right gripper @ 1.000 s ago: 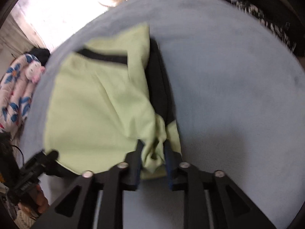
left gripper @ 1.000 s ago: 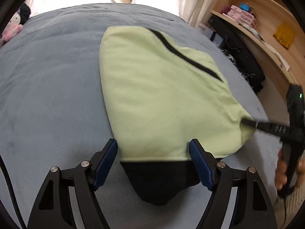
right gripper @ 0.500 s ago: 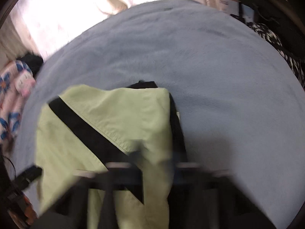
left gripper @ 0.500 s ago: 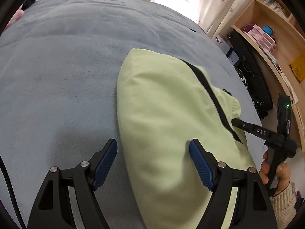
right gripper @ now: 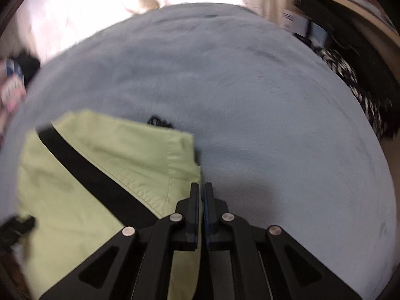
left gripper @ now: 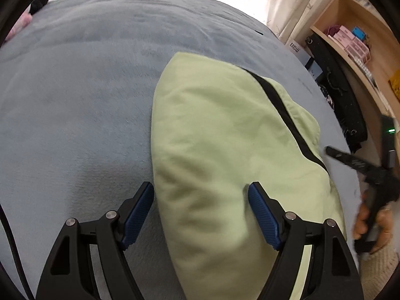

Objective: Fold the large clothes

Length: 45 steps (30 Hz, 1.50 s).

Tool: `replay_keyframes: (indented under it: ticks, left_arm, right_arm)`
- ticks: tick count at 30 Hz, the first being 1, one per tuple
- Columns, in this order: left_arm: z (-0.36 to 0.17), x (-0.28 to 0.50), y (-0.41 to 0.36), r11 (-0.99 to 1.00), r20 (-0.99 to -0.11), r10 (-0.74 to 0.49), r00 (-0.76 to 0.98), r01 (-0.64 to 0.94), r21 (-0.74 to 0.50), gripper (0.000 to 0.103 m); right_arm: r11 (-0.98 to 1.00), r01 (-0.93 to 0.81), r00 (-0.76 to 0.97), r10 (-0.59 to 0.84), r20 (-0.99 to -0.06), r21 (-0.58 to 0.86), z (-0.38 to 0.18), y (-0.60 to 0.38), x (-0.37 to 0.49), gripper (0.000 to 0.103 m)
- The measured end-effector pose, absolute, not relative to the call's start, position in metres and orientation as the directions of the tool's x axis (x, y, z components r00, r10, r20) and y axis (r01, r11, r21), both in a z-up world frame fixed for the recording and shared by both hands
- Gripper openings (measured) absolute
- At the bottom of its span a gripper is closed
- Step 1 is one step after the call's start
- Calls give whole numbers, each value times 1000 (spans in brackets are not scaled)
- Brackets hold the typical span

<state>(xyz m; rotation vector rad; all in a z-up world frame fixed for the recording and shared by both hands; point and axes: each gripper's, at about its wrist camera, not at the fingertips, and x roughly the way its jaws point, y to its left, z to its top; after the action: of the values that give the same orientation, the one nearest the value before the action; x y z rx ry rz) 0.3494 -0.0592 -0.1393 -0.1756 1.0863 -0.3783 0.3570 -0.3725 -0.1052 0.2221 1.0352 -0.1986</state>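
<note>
Left gripper (left gripper: 201,208), jaws released, straddles the near end of the folded green garment (left gripper: 225,137), whose long axis runs toward 12 o'clock. Right gripper (right gripper: 201,197), jaws clenched, apparently on nothing, sits beside its 3 o'clock edge. The garment lies on a blue blanket (left gripper: 75,100); wooden shelves (left gripper: 362,50) stand at 2 o'clock.

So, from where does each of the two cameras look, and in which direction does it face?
Left wrist: sits behind the left claw, open low over the green garment on the blue blanket, facing the curtains; the right claw and hand show at right.
Right wrist: sits behind the right claw, shut with nothing visibly between its fingers, at the garment's edge, facing across the blanket; the left claw peeks in, blurred.
Shared: garment, its black stripe, blanket, shelf.
</note>
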Motion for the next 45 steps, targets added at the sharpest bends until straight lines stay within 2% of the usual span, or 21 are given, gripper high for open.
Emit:
replay_keyframes:
  ticks: [5,9,12,14,17,19,25,30,33,35,37,41,45]
  left_arm:
    - [-97,314,-65,929,-785,-365,500,247,-275,75]
    - [-91,279,-79,912,-774,-406,487,277,-304,73]
    - [-116,269,-97,932,-835,-329,441,295,-212,61]
    - [-122,262,-101,938,-836,-283,469,316,-140,61]
    - [-120,256,-96,933,-825,-296,481,330,-142,61]
    - [-118,260,-95,933,-823,-308,477,319,-164,61]
    - [-110,254,-95,934,-820,-308,482,315,-166,61]
    - [-101,240,-100,934,-814,-292,503,332,-130,61]
    - [-90,230,-98,932,-812,-299,501,336,-136,61]
    - [-85,223,-98,931,-810,-301,503,338,-136,61]
    - [-76,210,-97,928,-805,-308,507,347,-137,65]
    - [-58,182,-92,922,-787,-318,528,365,-128,68]
    - [-39,163,-86,902,-782,-353,514,408,-138,68]
  right_arm:
    - [970,148,557,77,-827,191,-74,-317,319,4]
    - [957,43,498,230,-836,289,-99,-264,290,4]
    - [974,105,445,134,-886,200,-129,-262,279,4]
    - [971,200,440,29,-897,130,-138,-284,268,0]
    - [935,303,461,27,-887,186,-138,-321,246,0]
    - [923,310,472,60,-879,229,-135,-326,237,0]
    - [952,281,456,-21,-890,121,-127,-306,231,3]
    - [946,286,454,10,-891,156,-115,-306,214,4]
    - [948,277,458,15,-889,158,-106,-301,202,10]
    - [948,270,464,27,-886,170,-99,-297,192,18]
    - [945,266,476,43,-879,191,-91,-294,182,34]
    - [952,227,503,65,-862,204,-69,-277,154,44]
    - [964,183,502,75,-862,190,-48,-264,141,60]
